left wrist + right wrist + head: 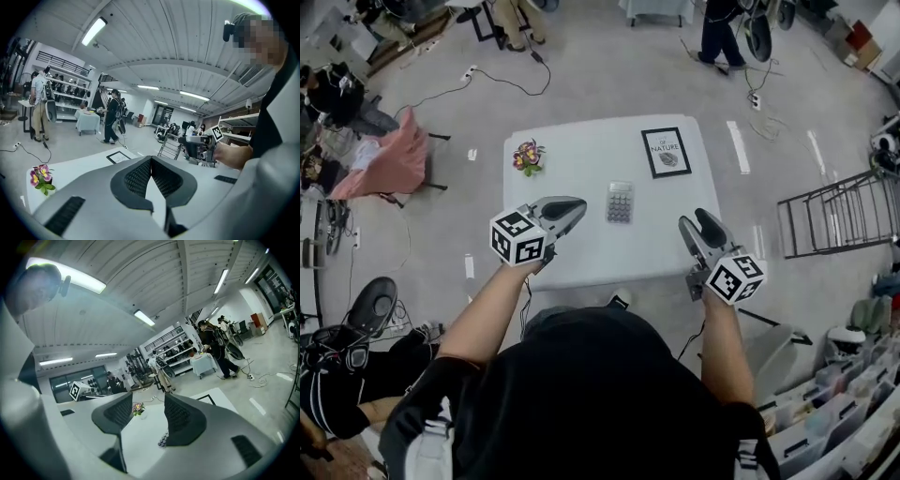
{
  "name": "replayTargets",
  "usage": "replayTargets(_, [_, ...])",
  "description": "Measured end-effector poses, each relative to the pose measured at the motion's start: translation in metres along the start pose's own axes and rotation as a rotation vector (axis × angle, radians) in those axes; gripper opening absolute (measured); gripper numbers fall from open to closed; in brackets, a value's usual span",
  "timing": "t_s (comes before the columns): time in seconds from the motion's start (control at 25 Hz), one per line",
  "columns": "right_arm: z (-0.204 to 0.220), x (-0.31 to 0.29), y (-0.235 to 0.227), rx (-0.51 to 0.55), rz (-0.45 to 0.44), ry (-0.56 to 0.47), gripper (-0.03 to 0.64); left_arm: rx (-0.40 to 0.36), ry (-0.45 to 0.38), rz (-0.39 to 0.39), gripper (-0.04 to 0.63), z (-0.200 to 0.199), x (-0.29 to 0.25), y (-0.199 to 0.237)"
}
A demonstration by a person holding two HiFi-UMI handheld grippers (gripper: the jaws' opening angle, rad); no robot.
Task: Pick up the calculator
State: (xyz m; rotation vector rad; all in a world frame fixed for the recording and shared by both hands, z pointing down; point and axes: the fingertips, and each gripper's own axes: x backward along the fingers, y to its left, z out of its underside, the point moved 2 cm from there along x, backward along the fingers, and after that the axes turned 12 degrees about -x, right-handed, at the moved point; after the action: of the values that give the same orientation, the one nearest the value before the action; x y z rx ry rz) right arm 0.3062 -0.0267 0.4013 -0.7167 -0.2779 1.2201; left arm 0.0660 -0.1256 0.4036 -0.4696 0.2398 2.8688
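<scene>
A grey calculator (620, 202) lies flat near the middle of the white table (581, 253). My left gripper (578, 204) hovers over the table's near left part, to the left of the calculator, its jaws shut with nothing between them (151, 161). My right gripper (701, 217) is at the table's near right corner, to the right of the calculator. It stands open (148, 397) and empty. In the right gripper view only the calculator's edge (162, 440) shows, low beside the right jaw.
A small pot of flowers (528, 157) stands at the table's far left, a black framed print (666, 152) at its far right. Around the table are cables on the floor, a chair with pink cloth (389, 159), metal steps (839, 211) and standing people.
</scene>
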Motion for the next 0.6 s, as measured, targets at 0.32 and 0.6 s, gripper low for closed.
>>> replayTargets(0.32, [0.001,-0.021,-0.028,-0.023,-0.047,0.08,0.233,0.039,0.043,-0.039,0.02,0.021,-0.007,-0.01])
replayTargets(0.6, [0.014,-0.047,-0.046,-0.055,-0.057,0.151,0.238,0.084,0.066,-0.044,0.02,0.045,-0.015,-0.006])
